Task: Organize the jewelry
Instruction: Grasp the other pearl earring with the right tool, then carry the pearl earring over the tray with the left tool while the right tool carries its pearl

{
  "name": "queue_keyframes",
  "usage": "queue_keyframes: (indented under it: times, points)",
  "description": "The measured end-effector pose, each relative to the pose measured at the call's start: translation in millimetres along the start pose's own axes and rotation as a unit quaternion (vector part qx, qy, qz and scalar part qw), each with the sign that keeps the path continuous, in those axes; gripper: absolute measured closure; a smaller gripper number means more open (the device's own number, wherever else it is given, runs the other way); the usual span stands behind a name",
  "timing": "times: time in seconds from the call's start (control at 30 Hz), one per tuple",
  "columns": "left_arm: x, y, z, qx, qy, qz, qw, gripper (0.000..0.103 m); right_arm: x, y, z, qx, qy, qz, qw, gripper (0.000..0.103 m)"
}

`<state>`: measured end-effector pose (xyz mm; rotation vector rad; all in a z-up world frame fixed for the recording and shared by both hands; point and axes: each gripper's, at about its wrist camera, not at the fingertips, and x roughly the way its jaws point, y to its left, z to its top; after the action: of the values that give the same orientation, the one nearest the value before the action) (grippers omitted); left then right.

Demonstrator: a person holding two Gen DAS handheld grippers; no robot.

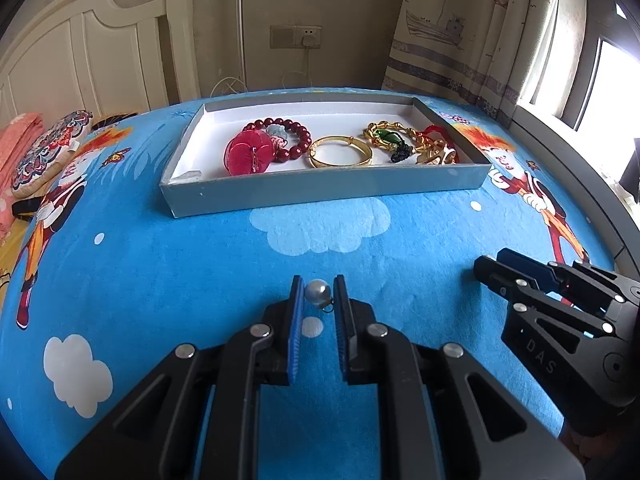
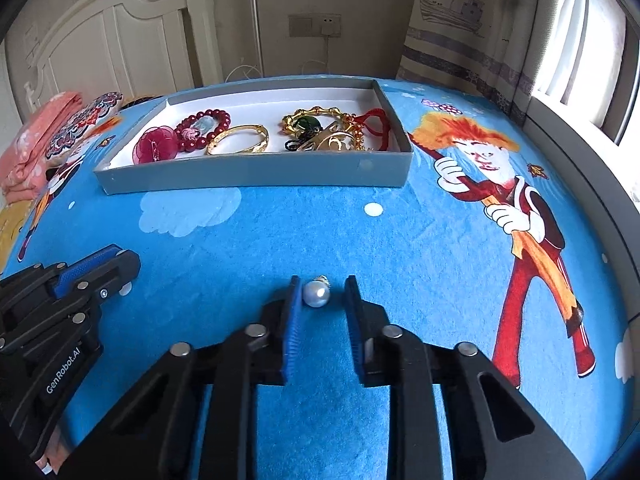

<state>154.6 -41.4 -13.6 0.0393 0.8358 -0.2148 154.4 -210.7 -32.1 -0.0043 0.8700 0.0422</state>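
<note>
Left claw [image 1: 318,294] straddles pearl [image 1: 318,293]; contact unclear.

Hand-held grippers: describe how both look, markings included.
Both are black plastic frames with silver rivets and blue ribbed finger pads. The left hand-held gripper carries white "GenRobot.AI" lettering on its side; the right hand-held gripper shows embossed "DAS". No cables or sleeves visible.

Blue cartoon bedspread [image 1: 160,280] under grey tray [image 1: 320,188], two pearl earrings [image 1: 318,293].

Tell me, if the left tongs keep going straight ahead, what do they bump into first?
Probably the pearl earring, sitting right between the left tongs. Past it lies bare blue bedsheet, then the grey tray front wall.
</note>
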Motion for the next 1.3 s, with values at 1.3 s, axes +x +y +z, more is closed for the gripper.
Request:
queue_keyframes:
  times: [1.3]
  points:
    - [-15.0,15.2,26.4,-0.011,-0.032,0.020,0.9992,0.089,-15.1,-13.9,28.2,0.020,-0.038,-0.005,0.999,0.088]
